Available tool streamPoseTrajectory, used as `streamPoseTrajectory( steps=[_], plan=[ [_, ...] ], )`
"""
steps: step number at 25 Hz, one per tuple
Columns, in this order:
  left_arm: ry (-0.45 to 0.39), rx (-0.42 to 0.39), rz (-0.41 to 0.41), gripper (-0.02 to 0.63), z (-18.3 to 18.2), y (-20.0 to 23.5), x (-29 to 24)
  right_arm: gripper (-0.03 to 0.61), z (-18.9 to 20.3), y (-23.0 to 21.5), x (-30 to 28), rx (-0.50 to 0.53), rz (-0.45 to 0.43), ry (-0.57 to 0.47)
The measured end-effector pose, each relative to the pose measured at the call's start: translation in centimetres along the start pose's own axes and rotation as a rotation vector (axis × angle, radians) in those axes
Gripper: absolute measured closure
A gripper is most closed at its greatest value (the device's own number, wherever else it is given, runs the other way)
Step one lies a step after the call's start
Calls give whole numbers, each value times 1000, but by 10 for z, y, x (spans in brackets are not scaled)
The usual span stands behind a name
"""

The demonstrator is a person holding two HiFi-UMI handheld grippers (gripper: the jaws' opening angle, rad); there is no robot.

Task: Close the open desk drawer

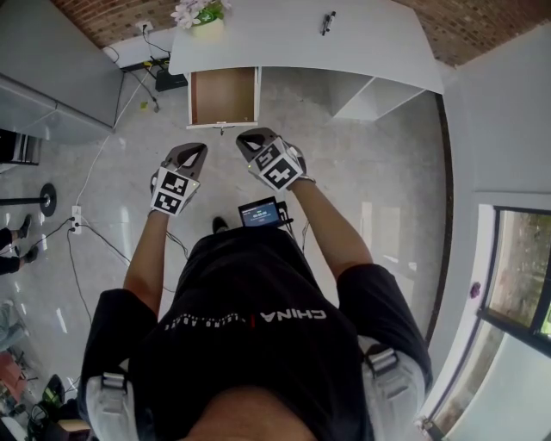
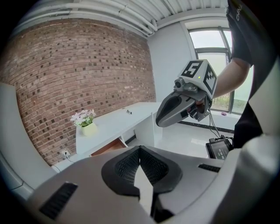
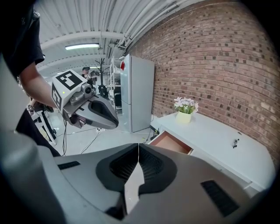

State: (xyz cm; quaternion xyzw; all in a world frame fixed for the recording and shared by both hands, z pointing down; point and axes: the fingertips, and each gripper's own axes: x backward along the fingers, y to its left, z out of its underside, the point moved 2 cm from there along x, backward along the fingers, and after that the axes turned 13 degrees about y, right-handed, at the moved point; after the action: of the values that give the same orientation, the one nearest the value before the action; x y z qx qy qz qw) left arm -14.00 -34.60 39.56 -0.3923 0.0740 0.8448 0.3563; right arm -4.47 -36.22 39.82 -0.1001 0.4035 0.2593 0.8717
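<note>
- Left claw [image 1: 191, 149]: seen from the head view left of centre, above the floor and below the drawer in the frame. In its own view [image 2: 140, 148] the jaws meet tip to tip and grip no object.
- Right claw [image 1: 251, 138]: just right of the left claw in the head view, slightly higher in the frame and nearer the drawer front, but apart from it. In its own view [image 3: 138, 146] the jaws are likewise pressed together and empty.
- Drawer [image 1: 224, 96]: pulled out from the left end of the white worktop [image 1: 293, 34], its brown inside open to view. It appears at the lower left of the left gripper view [image 2: 111, 146] and right of centre in the right gripper view [image 3: 173, 142].
- Flower pot [image 1: 202, 17]: stands on the worktop at its left end, above the drawer in the frame.
- Small dark object [image 1: 327, 21]: lies on the worktop towards the right, too small to identify.
- Screen device [image 1: 261, 213]: sits at the person's waist, below the right claw in the frame.
- Grey cabinet [image 3: 138, 92]: stands against the brick wall [image 3: 210, 65], left of the worktop.
</note>
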Motion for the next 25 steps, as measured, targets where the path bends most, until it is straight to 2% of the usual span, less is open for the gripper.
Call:
streamPoseTrajectory(
  steps=[7,17,21,25],
  plan=[
    [17,36,-9,601,5,8,-27,563,29,-18,-32,-12,-48,37],
    [62,-13,77,601,71,28,-108,563,75,-41,-123,-76,-8,60],
    [64,-5,78,601,105,31,-151,563,105,-48,-170,-117,-12,35],
    [53,22,78,601,136,27,-209,563,143,-58,-220,-113,-26,28]
  ],
)
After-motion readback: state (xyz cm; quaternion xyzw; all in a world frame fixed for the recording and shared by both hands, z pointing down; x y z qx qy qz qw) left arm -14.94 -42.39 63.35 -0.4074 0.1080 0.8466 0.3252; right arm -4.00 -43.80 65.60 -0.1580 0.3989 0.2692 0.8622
